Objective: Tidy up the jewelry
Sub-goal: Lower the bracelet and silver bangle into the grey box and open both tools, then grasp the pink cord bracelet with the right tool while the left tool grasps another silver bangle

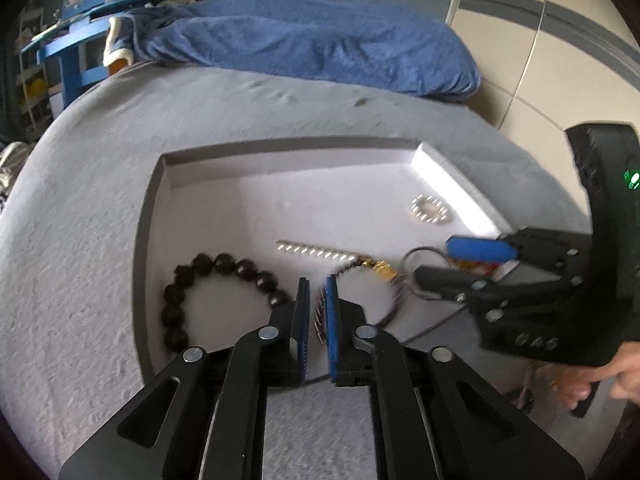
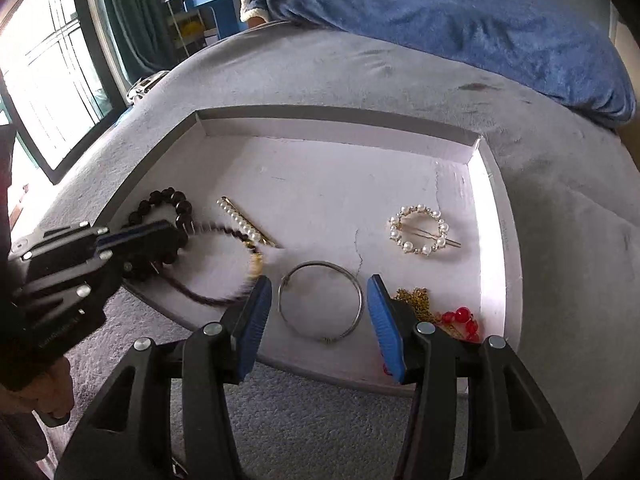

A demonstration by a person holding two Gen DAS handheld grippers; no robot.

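A shallow white box (image 1: 240,200) (image 2: 320,184) lies on a grey bed and holds the jewelry. My left gripper (image 1: 318,284) (image 2: 172,232) hangs over its left part, its jaws a narrow gap apart. A thin dark strand (image 2: 208,294) with small teeth and a gold charm (image 1: 384,270) runs through that gap, blurred and not filling it. My right gripper (image 2: 319,280) (image 1: 434,260) stands open astride a silver bangle (image 2: 322,306), with neither pad touching it. A black bead bracelet (image 1: 188,276) (image 2: 176,200), a pearl bar clip (image 1: 316,252) (image 2: 240,218) and a pearl ring clip (image 1: 430,210) (image 2: 420,230) rest on the box floor.
A gold chain (image 2: 416,298) and red beads (image 2: 460,318) lie by the right gripper's right finger. A blue blanket (image 1: 320,48) covers the far end of the bed (image 1: 80,240). Blue shelves (image 1: 72,40) and a window (image 2: 40,80) stand to the left.
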